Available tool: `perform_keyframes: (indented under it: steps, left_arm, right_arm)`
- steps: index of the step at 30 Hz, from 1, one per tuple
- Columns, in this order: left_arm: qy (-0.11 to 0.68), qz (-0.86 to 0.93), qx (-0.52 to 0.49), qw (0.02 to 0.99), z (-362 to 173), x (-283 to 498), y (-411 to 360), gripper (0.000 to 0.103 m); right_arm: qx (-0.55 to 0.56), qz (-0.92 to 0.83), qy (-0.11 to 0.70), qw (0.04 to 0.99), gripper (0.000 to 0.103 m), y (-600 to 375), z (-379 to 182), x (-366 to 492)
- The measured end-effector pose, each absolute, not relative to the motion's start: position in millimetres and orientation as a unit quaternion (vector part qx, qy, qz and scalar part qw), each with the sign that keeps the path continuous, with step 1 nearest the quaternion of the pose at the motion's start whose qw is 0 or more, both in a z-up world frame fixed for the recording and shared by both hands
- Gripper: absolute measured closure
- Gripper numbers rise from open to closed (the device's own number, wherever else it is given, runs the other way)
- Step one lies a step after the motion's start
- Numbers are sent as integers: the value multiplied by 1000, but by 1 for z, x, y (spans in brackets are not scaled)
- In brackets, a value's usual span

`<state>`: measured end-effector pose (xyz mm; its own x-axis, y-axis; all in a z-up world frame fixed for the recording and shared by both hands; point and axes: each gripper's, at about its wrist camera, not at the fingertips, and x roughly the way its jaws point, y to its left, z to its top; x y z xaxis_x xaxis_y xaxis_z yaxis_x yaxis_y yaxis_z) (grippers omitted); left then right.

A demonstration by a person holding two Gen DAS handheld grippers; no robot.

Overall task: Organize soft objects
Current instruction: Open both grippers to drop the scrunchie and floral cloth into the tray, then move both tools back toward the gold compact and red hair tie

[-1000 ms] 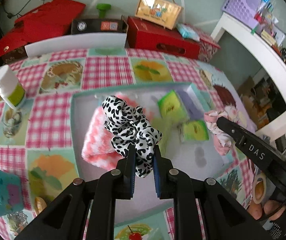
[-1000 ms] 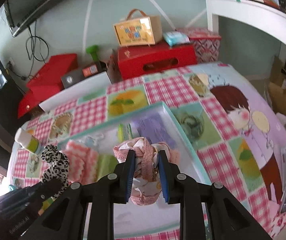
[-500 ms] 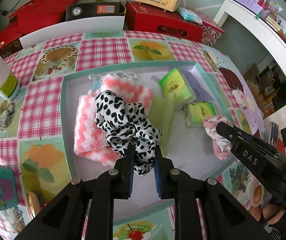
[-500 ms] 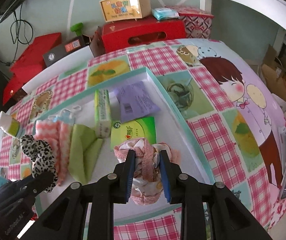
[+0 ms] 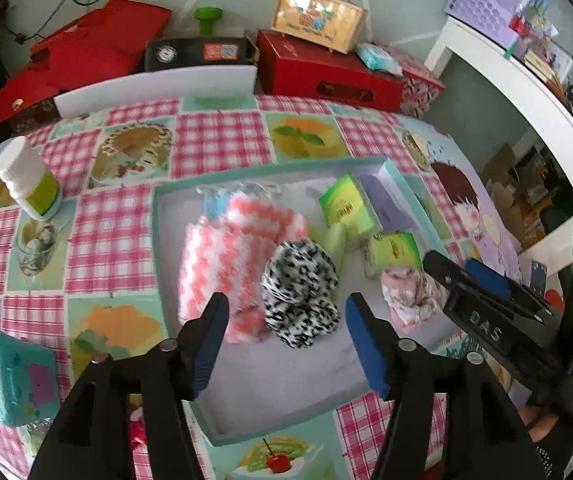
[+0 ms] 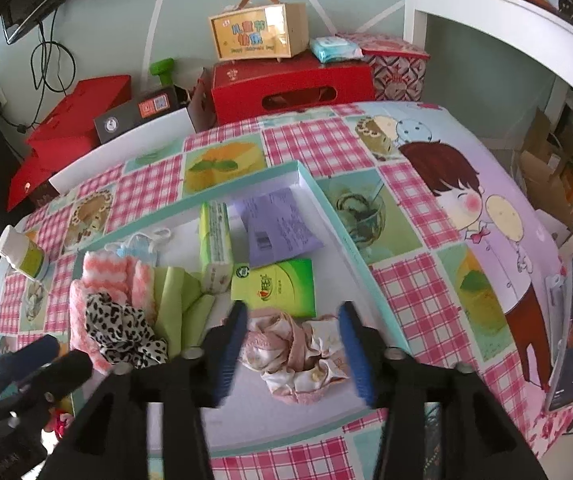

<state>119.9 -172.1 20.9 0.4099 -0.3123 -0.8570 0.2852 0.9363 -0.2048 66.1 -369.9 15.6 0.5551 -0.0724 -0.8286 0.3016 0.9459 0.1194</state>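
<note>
Checked tablecloth point(image 5: 218, 140) under tray point(image 5: 158, 248); red boxes point(image 6: 290, 84) behind.

Bright daylight, fisheye-bent edges, slight motion blur.

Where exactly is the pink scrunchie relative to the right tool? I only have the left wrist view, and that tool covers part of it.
Observer: The pink floral scrunchie lies on the tray floor between the right tool's fingers. The jaws are opening and the pads are clear of it.
Operator: Which way up is the purple packet?
Observer: The purple packet lies flat in the tray's far right corner, barcode side up.
Operator: What is the blue thing behind the pink towel?
Observer: A blue face mask with white ear loops, near the tray's far wall.
</note>
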Motion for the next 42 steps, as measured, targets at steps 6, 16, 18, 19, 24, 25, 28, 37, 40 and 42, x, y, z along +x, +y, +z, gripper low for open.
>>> perform_keyframes:
  steps: [6,16,18,19,24,25,28,37,40,42]
  left_arm:
    - [497,-114,-41,859,20,134,-148,18]
    - [493,-43,-54,867,4,149,-121,9]
    - [494,-45,-55,867,3,148,-122,9]
    - [494,-47,-53,867,2,148,-122,9]
    - [497,-52,-50,865,0,150,-127,9]
    - [498,-52,-50,864,0,150,-128,9]
    - [502,-52,-52,862,-1,151,-127,9]
    - [490,-45,-55,869,9,150,-122,9]
    - [487,-42,-57,871,13,149,-120,9]
    - [483,-41,-57,873,16,148,-119,9]
  right_arm:
    - [106,-112,464,872,18,-365,16,69]
    - [93,-107,478,867,0,-362,7,75]
    - [92,-104,478,867,0,-360,7,75]
    - [92,-104,479,867,0,-360,7,75]
    - [93,-100,480,866,0,-359,6,75]
    - [94,-99,481,866,0,-359,6,75]
    - [93,-95,483,866,0,-358,5,76]
    - [96,-84,480,868,0,-352,10,76]
    - [96,-76,477,871,0,-347,13,75]
    - [96,-69,477,871,0,-345,13,76]
